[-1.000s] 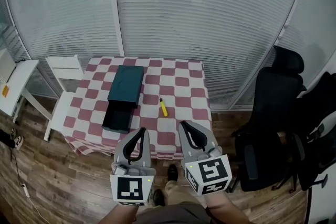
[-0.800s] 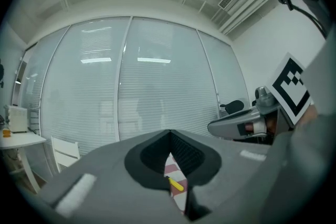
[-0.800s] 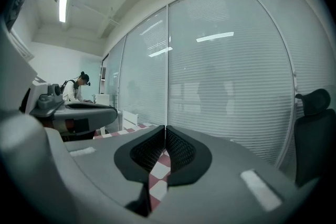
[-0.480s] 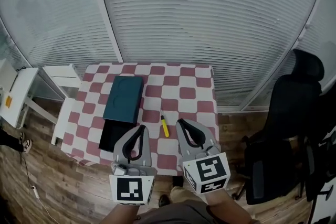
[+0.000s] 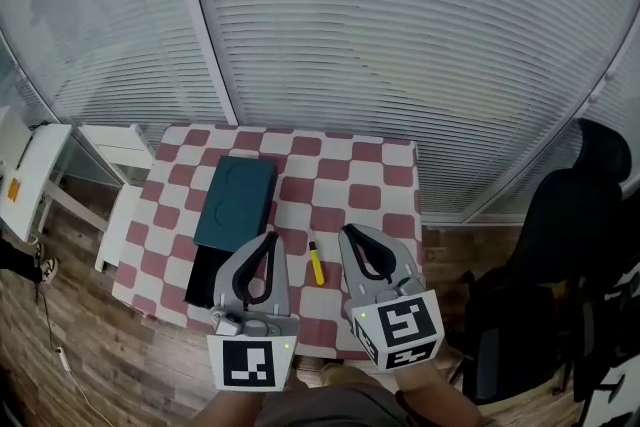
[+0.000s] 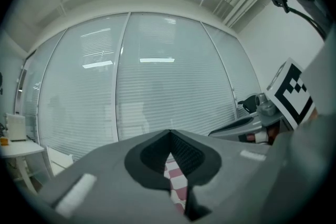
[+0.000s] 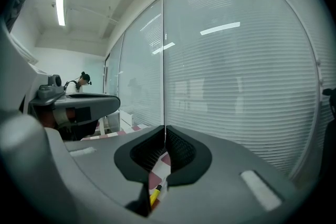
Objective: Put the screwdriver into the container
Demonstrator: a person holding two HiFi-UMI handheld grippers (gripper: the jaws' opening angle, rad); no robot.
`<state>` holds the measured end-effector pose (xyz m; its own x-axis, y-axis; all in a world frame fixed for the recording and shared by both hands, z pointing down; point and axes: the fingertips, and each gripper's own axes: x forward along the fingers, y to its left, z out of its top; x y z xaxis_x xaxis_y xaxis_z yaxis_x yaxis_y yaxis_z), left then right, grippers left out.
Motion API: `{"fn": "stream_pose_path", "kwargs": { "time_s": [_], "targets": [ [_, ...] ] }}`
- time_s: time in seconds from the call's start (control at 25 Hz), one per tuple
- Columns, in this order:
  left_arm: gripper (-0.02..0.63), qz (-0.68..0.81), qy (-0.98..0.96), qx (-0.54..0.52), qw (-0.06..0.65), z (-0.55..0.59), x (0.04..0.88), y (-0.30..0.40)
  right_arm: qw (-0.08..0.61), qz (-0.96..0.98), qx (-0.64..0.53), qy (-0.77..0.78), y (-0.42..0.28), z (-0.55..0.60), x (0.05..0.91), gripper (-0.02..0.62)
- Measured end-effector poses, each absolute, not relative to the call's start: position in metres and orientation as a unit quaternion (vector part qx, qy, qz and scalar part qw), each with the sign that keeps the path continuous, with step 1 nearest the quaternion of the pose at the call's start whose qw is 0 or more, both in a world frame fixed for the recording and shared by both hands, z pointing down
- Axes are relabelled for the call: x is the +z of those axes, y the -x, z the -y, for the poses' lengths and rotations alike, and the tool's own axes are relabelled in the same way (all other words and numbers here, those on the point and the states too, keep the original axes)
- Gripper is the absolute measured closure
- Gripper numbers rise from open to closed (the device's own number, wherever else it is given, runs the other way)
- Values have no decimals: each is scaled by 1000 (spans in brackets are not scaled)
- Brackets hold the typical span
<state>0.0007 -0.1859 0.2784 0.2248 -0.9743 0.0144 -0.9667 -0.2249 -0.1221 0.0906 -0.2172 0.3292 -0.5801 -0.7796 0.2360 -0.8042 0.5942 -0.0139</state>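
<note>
Left tongs: the left tongs (image 5: 268, 239) are closed tip to tip with nothing between them, hanging over the near edge of the desk (image 5: 370, 198).
Right tongs: the right tongs (image 5: 348, 234) are also closed and empty, just right of the left pair.
Screwdriver: the yellow screwdriver (image 5: 315, 262) lies flat on the checked cloth, near the desk's near edge, between the two pairs of tongs and touched by neither.
Container: the teal container (image 5: 237, 199) sits on the left of the desk, its dark drawer (image 5: 203, 277) pulled out toward the near side, just left of the screwdriver.
Change: a second ago both tongs were short of the desk, over the floor; now they reach past its near edge and flank the screwdriver.
Meaning: the approach looks nearly done. No grasp has begun, and one pair must open before it can pick up the screwdriver.
</note>
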Motion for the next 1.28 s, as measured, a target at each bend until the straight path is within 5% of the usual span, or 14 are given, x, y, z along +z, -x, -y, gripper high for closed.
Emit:
{"fn": "stream_pose_path", "kwargs": {
  "time_s": [0.52, 1.28],
  "targets": [
    [606, -576, 816, -44, -7, 222, 309, 15, 163, 856, 100, -480, -73, 239, 377, 555],
    [605, -552, 826, -88, -77, 236, 385, 27, 269, 819, 226, -454, -57, 209, 529, 463]
  ]
}}
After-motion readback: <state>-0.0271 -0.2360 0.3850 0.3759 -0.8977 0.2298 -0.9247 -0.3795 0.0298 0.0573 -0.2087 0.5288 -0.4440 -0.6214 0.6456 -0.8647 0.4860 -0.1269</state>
